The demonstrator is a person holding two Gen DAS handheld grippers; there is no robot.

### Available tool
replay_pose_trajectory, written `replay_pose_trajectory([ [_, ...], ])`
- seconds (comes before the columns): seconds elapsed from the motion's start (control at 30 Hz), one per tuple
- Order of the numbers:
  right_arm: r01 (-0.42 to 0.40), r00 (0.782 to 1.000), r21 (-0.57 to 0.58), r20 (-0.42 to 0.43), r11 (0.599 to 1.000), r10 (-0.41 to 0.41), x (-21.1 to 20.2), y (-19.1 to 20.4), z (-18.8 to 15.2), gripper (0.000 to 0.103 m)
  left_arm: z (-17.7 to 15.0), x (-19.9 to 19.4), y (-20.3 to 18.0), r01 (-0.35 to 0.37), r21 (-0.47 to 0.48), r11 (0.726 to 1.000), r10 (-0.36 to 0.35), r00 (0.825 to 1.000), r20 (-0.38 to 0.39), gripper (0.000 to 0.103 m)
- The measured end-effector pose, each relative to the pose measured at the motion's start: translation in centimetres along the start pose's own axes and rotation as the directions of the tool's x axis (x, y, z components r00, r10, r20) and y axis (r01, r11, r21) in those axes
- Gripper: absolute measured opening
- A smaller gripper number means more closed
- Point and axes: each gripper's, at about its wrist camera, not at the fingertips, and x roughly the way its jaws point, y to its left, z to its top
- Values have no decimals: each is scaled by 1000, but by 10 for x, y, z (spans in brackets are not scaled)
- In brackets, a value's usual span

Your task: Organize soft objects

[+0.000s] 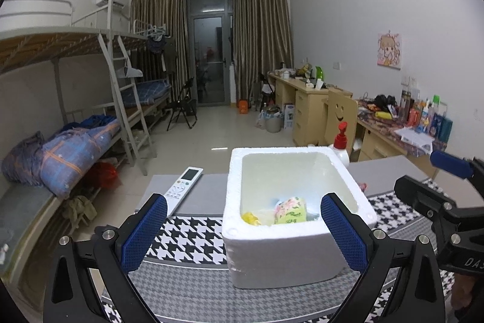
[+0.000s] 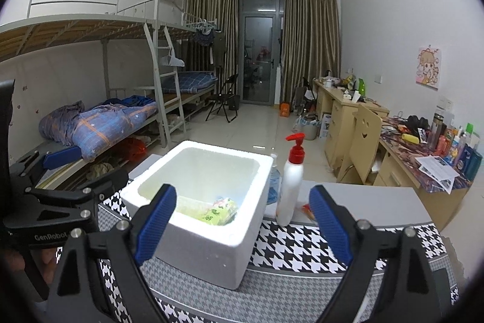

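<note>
A white foam box [image 1: 287,250] stands on the houndstooth cloth [image 1: 187,241]. Inside it lie a green-and-pink soft pack [image 1: 291,211] and a yellow object [image 1: 250,217]. The box [image 2: 196,244] and the green pack [image 2: 219,212] also show in the right wrist view. My left gripper [image 1: 243,232] is open and empty, in front of the box. My right gripper [image 2: 243,226] is open and empty, in front of the box's right corner. The right gripper shows at the right edge of the left wrist view [image 1: 447,202].
A white pump bottle with a red top [image 2: 292,186] stands right of the box, with a small red item [image 2: 308,209] beside it. A white remote [image 1: 184,185] lies left of the box. Bunk beds [image 2: 106,117] stand left, desks [image 2: 423,171] right.
</note>
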Motion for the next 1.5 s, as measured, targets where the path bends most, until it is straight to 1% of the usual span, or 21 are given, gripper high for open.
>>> replay_pose_trajectory([
  [0.17, 9, 1000, -5, 7, 1000, -9, -9, -1, -4, 92, -5, -7, -13, 13, 19, 1000, -13, 1000, -5, 102],
  [0.23, 21, 1000, -2, 18, 1000, -21, -14, -2, -6, 92, -8, -9, -19, 32, 31, 999, -32, 999, -7, 102],
  [0.37, 24, 999, 11, 29, 1000, -24, -22, -6, -8, 92, -12, -12, -25, 4, 20, 1000, -4, 1000, -3, 102],
  [0.43, 25, 999, 11, 34, 1000, -25, -27, -9, -10, 92, -12, -15, -27, 10, 13, 1000, -10, 1000, -1, 102],
  [0.53, 33, 999, 11, 43, 999, -33, -34, -10, -13, 92, -15, -20, -29, -13, -7, 1000, 13, 1000, 16, 102],
  [0.6, 36, 998, 13, 47, 999, -36, -38, -12, -15, 92, -15, -20, -32, -34, 0, 999, 34, 999, 10, 102],
  [0.7, 34, 998, 20, 54, 999, -35, -42, -14, -16, 92, -16, -24, -35, -52, 8, 999, 52, 998, 26, 102],
  [0.87, 44, 997, 24, 66, 999, -45, -49, -18, -20, 92, -15, -33, -44, -55, 44, 998, 52, 996, 73, 102],
  [1.0, 64, 993, 26, 99, 998, -67, -58, -21, -22, 92, -15, -35, -51, -45, 61, 997, 40, 995, 86, 102],
  [1.1, 56, 993, 47, 105, 997, -60, -61, -26, -23, 92, -17, -36, -54, -46, 79, 996, 38, 995, 94, 102],
  [1.17, 69, 992, 64, 101, 996, -75, -63, -31, -23, 92, -19, -37, -57, -48, 88, 995, 39, 994, 99, 102],
  [1.23, 108, 989, 67, 93, 992, -114, -64, -34, -25, 92, -19, -37, -60, -44, 98, 994, 33, 994, 105, 102],
  [1.3, 136, 984, 58, 107, 989, -142, -66, -36, -26, 92, -19, -38, -63, -32, 91, 995, 22, 994, 104, 102],
  [1.4, 153, 980, 71, 116, 986, -160, -71, -40, -29, 92, -20, -37, -66, -16, 79, 997, 8, 995, 102, 102],
  [1.5, 189, 972, 86, 128, 978, -199, -78, -45, -33, 92, -22, -37, -72, 1, 86, 996, -10, 995, 102, 102],
])
